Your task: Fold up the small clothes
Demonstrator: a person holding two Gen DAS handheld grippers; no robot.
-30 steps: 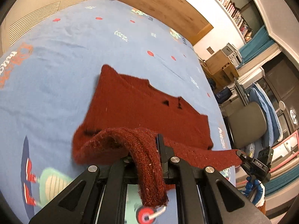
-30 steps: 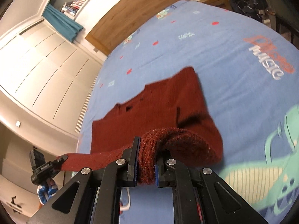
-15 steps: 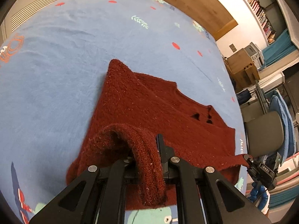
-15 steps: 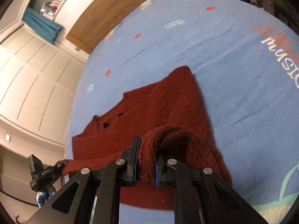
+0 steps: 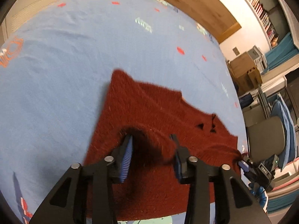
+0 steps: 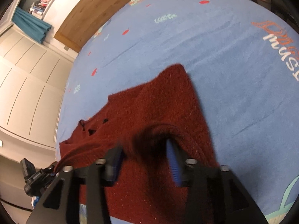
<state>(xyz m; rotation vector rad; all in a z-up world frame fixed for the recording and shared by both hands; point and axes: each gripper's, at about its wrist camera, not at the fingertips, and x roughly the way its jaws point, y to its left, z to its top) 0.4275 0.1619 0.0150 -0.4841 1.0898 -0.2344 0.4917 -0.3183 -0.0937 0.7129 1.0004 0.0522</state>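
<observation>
Your left gripper point(image 5: 151, 147) and right gripper point(image 6: 144, 155) have just been opening; the red sweater point(image 5: 149, 112) on the blue bedspread point(image 5: 65, 65) hangs loose between both, its folded edge running from one gripper to the other.

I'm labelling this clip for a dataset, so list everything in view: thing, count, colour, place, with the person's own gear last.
sweater: one, dark red knit, spread on the bedspread, near edge folded over and draped between both sets of jaws.
bedspread: one, light blue with small printed motifs, under the sweater.
headboard: one, wooden, at the bed's far end.
books: a row, mixed colours, on a high shelf.
curtain: one, teal, below the books.
cardboard boxes: a few, brown, beside the bed.
chair: one, grey, beside the bed.
left gripper: one, black with blue pads, jaws just opened, cloth loose between them.
right gripper: one, same colours, jaws just opened.
</observation>
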